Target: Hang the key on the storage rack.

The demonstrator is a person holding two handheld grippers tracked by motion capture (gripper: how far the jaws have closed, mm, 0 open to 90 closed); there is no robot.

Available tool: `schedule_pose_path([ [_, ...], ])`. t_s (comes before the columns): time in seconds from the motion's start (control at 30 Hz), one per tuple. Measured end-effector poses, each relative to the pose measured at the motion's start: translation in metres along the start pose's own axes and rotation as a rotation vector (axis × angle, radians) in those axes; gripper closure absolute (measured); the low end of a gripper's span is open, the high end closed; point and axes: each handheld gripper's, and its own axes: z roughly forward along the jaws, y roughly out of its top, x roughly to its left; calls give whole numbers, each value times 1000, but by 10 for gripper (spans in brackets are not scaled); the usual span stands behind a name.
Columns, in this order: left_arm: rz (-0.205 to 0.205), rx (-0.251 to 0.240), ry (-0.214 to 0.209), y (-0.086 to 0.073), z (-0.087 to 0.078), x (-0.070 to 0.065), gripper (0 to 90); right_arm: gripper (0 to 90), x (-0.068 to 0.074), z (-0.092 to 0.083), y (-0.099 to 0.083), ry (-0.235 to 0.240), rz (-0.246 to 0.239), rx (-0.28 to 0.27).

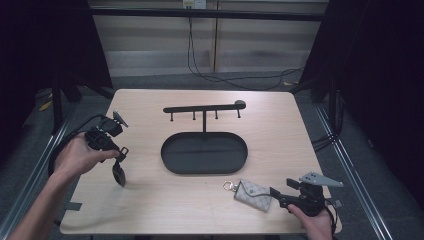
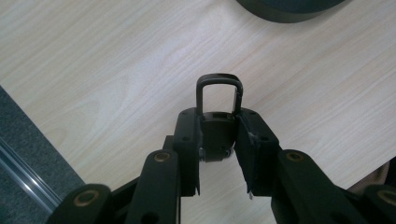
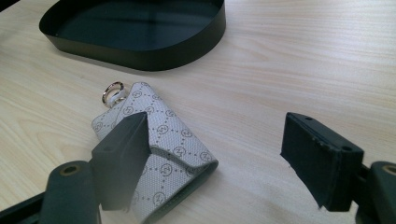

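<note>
High view shows left gripper [image 1: 120, 172] fingers clamped on black key fob [image 2: 218, 105], right gripper [image 1: 276, 194] fingers apart beside patterned pouch [image 1: 253, 194]; hanging on rack [image 1: 204, 108] judged next.

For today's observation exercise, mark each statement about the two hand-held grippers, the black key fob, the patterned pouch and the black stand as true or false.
1. The left gripper is shut on the black key fob with a loop. True.
2. The grey patterned key pouch with a metal ring lies inside the black oval metal tray. False: it lies on the light wooden table, beside the tray.
3. The right gripper has open jaws. True.
4. Keys hang from the black hook bar. False: its hooks are bare.
</note>
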Motion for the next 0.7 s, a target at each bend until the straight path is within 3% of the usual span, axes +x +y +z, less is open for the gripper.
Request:
schedule_pose_path([
  [0.1, -4, 5, 20, 1, -3, -1, 708, 234, 0, 0, 0, -3, 0, 1],
  [0.7, 2, 8, 23, 6, -24, -4, 707, 234, 0, 1, 0, -6, 0, 5],
])
